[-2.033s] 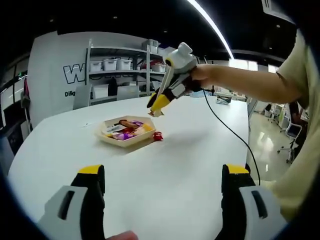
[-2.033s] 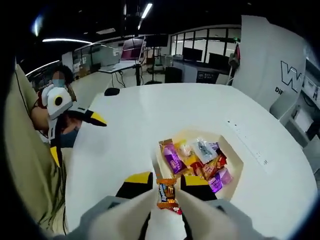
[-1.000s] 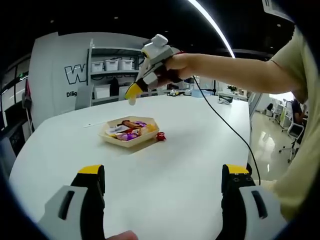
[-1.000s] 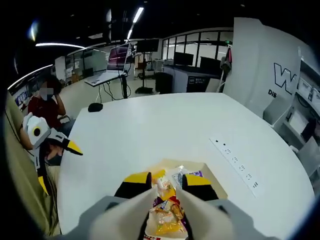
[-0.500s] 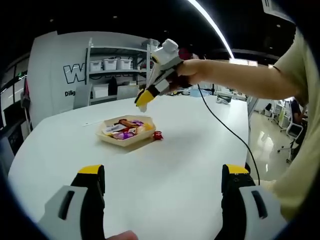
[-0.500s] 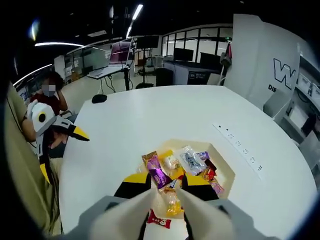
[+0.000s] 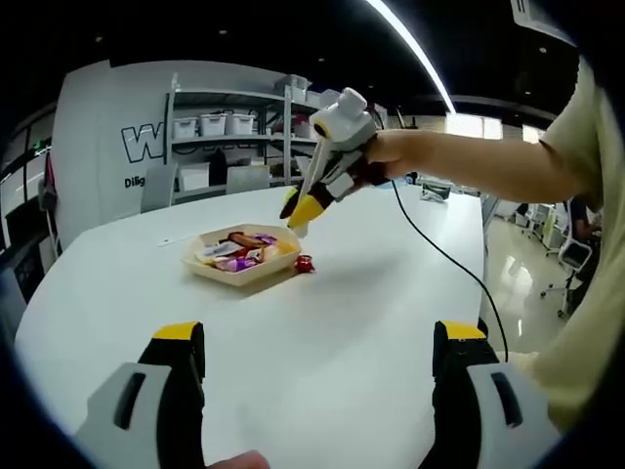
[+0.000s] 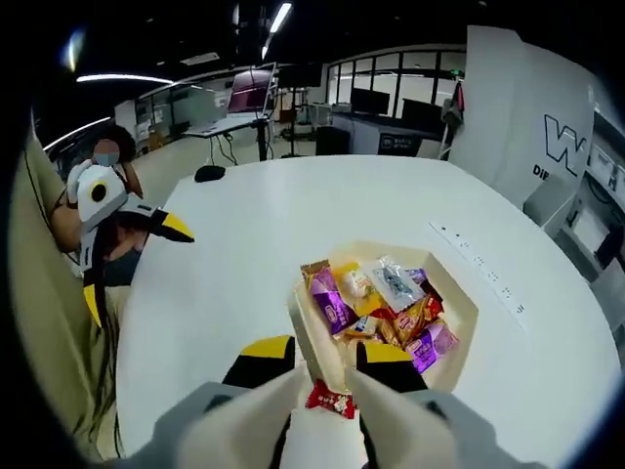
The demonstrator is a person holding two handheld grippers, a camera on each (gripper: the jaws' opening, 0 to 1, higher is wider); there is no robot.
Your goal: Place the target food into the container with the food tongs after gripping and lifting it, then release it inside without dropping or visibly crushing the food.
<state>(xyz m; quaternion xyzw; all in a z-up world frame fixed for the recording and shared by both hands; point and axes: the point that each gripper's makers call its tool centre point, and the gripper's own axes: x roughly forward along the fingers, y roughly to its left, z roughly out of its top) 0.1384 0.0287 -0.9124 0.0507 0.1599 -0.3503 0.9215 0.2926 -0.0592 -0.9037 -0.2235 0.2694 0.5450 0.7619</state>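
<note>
While the red-wrapped candy [image 8: 330, 400] lies on the white table [image 8: 244, 254] just outside the tray [image 8: 451, 293] of wrapped snacks, at the tray's 7 o'clock, the right gripper [image 8: 324, 389] hangs over it, jaws narrowly parted, holding nothing. At 9 o'clock the left gripper [image 8: 132, 262] hovers with its jaws spread wide.

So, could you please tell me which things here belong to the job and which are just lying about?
Belonging to the job:
- red wrapped candy on the table beside the tray
- tray holding wrapped snacks
- right gripper, jaws either side of the candy
- left gripper, open above the table

Lying about:
- shelving with bins
- power strip
- cable
</note>
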